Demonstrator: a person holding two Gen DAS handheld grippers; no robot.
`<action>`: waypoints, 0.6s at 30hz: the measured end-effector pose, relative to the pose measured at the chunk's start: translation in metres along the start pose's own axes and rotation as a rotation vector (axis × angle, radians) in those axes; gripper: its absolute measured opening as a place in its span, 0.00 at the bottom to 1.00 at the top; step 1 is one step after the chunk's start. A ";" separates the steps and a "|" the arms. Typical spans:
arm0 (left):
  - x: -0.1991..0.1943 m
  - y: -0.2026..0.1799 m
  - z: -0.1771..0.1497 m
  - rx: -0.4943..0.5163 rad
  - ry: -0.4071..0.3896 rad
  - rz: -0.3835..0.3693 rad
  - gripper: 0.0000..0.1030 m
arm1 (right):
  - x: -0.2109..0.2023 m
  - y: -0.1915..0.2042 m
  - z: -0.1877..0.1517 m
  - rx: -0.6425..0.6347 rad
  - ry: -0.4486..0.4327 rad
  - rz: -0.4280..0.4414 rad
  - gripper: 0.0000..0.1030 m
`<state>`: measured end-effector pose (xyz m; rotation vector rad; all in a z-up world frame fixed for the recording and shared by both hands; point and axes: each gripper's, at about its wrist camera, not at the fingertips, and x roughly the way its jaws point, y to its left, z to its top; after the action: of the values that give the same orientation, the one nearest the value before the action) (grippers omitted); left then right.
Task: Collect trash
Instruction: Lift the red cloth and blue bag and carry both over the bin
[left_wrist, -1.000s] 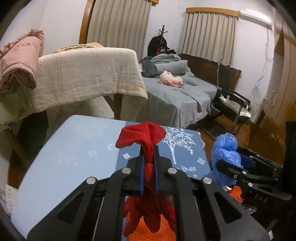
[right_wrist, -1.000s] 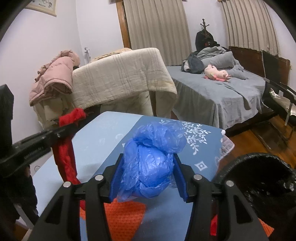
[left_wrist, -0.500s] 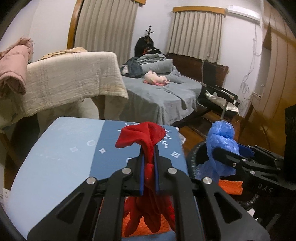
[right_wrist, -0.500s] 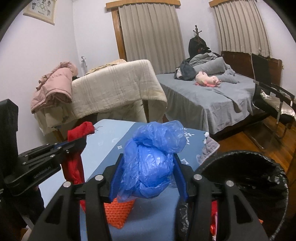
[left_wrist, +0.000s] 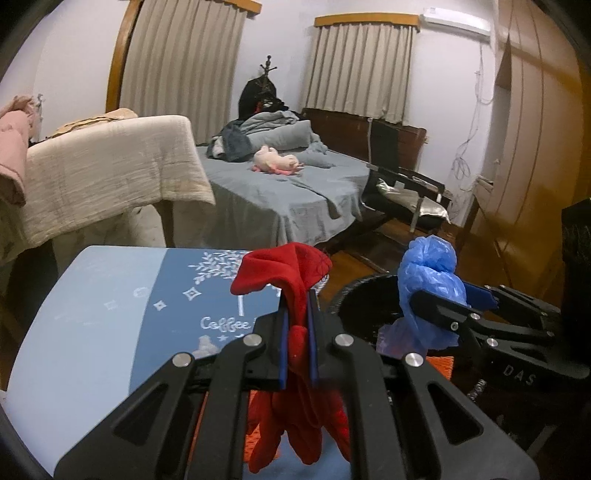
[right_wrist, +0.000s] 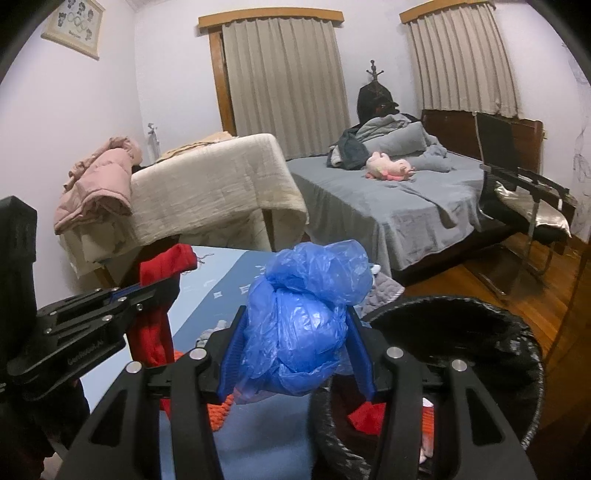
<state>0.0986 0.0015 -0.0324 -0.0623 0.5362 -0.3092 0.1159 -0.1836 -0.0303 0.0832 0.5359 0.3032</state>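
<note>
Trash is in both grippers: the left gripper (left_wrist: 297, 325) is clamped on a red cloth (left_wrist: 284, 273), the right gripper (right_wrist: 297, 350) on a crumpled blue plastic bag (right_wrist: 306, 325). Best to bring each fully above the black bin (right_wrist: 517, 343) beside the table (left_wrist: 92, 314) before letting go.

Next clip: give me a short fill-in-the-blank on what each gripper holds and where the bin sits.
1. The left gripper is shut on a ____ cloth.
2. The right gripper holds a crumpled ____ plastic bag.
3. The black bin stands to the ____ of the bag in the right wrist view.
4. The table has a ____ cover with white print.

Missing words: red; blue; right; blue
</note>
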 end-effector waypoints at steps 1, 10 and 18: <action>0.000 -0.004 0.000 0.004 0.000 -0.007 0.08 | -0.002 -0.002 0.000 0.003 -0.002 -0.004 0.49; 0.002 -0.027 0.001 0.031 -0.001 -0.048 0.08 | -0.023 -0.021 -0.005 0.017 -0.021 -0.044 0.49; 0.014 -0.057 0.001 0.066 0.006 -0.116 0.08 | -0.040 -0.048 -0.014 0.053 -0.025 -0.108 0.49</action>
<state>0.0944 -0.0573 -0.0306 -0.0283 0.5285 -0.4406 0.0885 -0.2420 -0.0304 0.1086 0.5214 0.1823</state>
